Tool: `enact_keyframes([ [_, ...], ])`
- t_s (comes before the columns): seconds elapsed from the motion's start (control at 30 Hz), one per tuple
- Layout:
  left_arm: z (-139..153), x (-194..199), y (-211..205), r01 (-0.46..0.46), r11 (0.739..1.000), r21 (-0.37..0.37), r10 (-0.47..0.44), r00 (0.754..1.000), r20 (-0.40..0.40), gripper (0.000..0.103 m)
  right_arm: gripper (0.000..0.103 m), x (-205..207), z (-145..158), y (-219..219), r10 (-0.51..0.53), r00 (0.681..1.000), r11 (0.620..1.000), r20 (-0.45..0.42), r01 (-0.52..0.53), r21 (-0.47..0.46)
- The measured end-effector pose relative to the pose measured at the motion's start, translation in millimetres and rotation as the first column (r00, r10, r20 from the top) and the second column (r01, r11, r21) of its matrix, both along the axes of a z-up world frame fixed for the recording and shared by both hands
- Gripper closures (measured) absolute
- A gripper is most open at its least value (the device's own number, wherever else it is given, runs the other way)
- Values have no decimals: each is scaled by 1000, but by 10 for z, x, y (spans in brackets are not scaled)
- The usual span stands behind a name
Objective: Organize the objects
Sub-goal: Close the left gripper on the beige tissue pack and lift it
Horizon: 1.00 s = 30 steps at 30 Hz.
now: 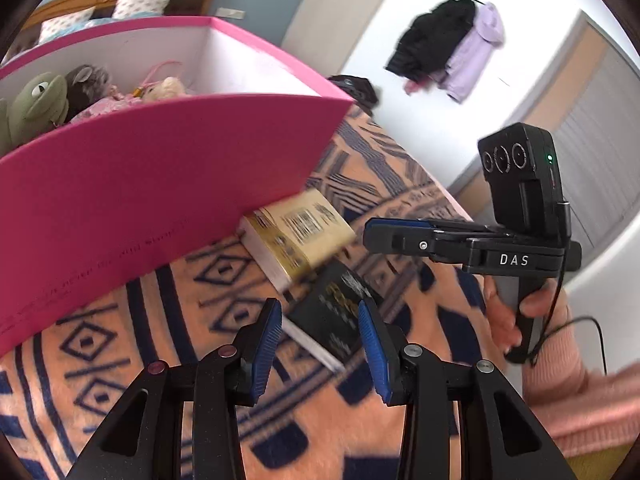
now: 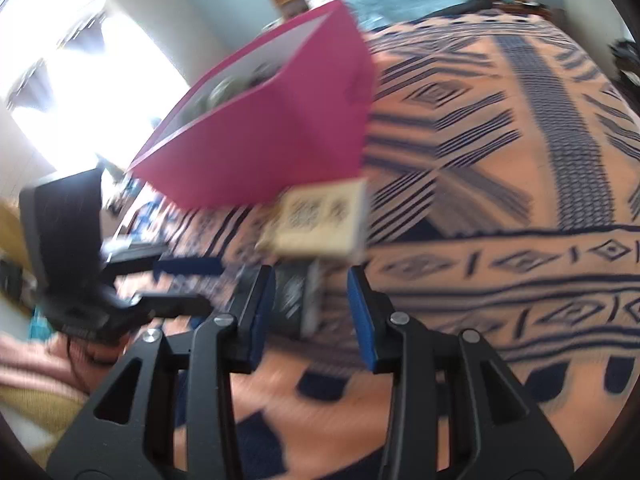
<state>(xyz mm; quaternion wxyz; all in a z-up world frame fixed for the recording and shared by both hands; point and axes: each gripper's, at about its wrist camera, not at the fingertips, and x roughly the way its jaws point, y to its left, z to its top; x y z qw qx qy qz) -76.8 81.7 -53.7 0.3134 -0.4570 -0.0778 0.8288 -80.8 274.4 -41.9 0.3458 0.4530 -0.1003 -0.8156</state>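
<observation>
My left gripper (image 1: 320, 332) has its pads spread around the black book (image 1: 336, 316), not pinching it. That book lies on the blanket (image 1: 120, 360) just before the pink box (image 1: 160, 184), a tan barcoded book (image 1: 300, 236) between them. The box holds plush toys (image 1: 36, 104) (a green frog among them). My right gripper (image 2: 310, 308), marked "DAS", is spread too, empty.

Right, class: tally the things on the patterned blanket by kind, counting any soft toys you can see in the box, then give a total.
Books: 2 (tan book, black book)
Pink box: 1
Soft toys visible inside: 3 (green, grey, cream)
Total: 6
</observation>
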Motion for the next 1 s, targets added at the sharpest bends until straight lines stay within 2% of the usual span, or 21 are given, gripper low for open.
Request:
enact_keyframes([
  [0.13, -65, -179, 68, -32, 999, -7, 32, 999, 43, 63, 63, -225, -82, -43, -9, 1000, 999, 30, 10, -38],
  [0.23, -119, -251, 98, -46, 999, -24, 47, 997, 62, 64, 63, -329, -127, -99, -8, 999, 1000, 44, 9, -26],
  [0.3, -134, -259, 133, -41, 999, -27, 43, 997, 64, 69, 63, -356, -150, -122, 15, 998, 999, 55, -12, -43],
  [0.47, -113, -219, 158, -40, 999, -34, 42, 997, 65, 69, 66, -254, -65, -162, 22, 1000, 1000, 14, -22, -17],
  [0.63, 22, -73, 125, -29, 1000, -9, 30, 999, 29, 69, 66, -120, 122, -145, 24, 999, 999, -41, -26, -30],
  [1.0, 371, 181, 150, -6, 1000, -16, 5, 997, -78, 69, 66, 216, 412, -155, 39, 992, 998, -119, -44, -36],
])
